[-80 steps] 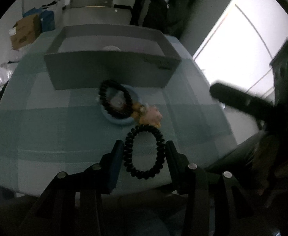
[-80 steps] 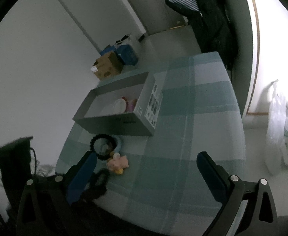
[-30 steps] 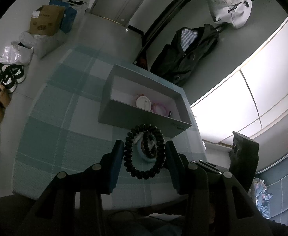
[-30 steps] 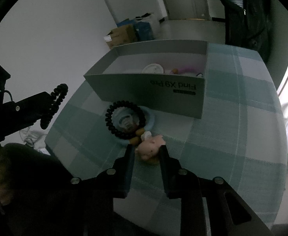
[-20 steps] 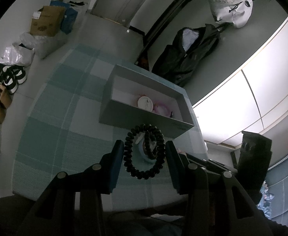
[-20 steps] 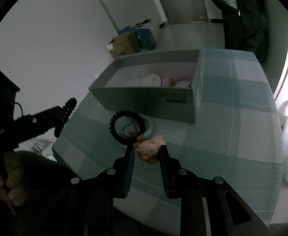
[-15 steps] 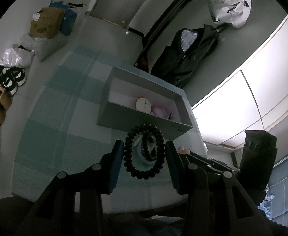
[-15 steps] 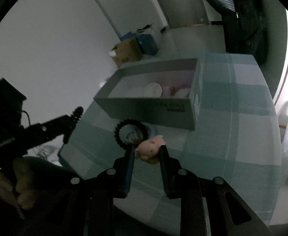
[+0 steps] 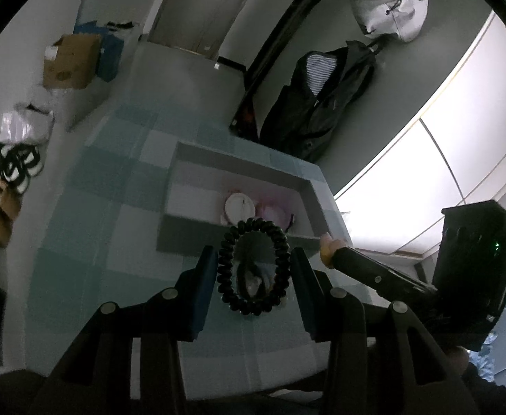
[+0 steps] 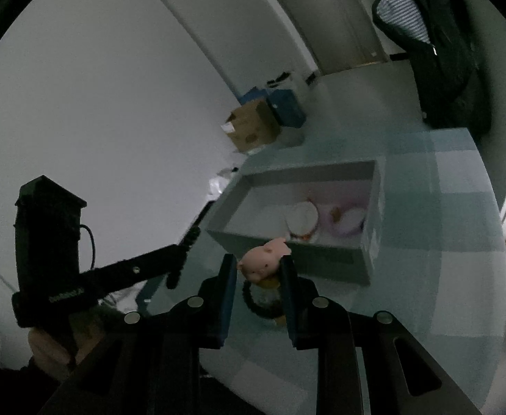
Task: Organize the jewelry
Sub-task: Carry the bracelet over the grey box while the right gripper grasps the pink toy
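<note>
My left gripper (image 9: 253, 256) is shut on a black bead bracelet (image 9: 225, 269), held upright above the checked tablecloth. My right gripper (image 10: 258, 263) is shut on a pink pig charm (image 10: 263, 266) with yellow beads under it, off the table. In the left wrist view the pig charm (image 9: 328, 243) shows at the tip of the right gripper, near the box's right corner. The open grey box (image 10: 322, 259) stands just beyond both grippers, holding a white round piece (image 10: 301, 216) and pink items. A second black bracelet (image 10: 249, 299) lies on the table below the pig.
The teal checked tablecloth (image 9: 114, 242) covers a table whose near edge lies under the grippers. A cardboard box (image 9: 69, 60) and shoes (image 9: 7, 169) sit on the floor at the left. Dark jackets (image 9: 318, 103) hang behind the table. A hand (image 10: 56, 349) holds the left gripper.
Both grippers have risen, each keeping its piece. The pig charm has come up off the tablecloth and now hangs before the box's front wall. The second black bracelet stays on the table.
</note>
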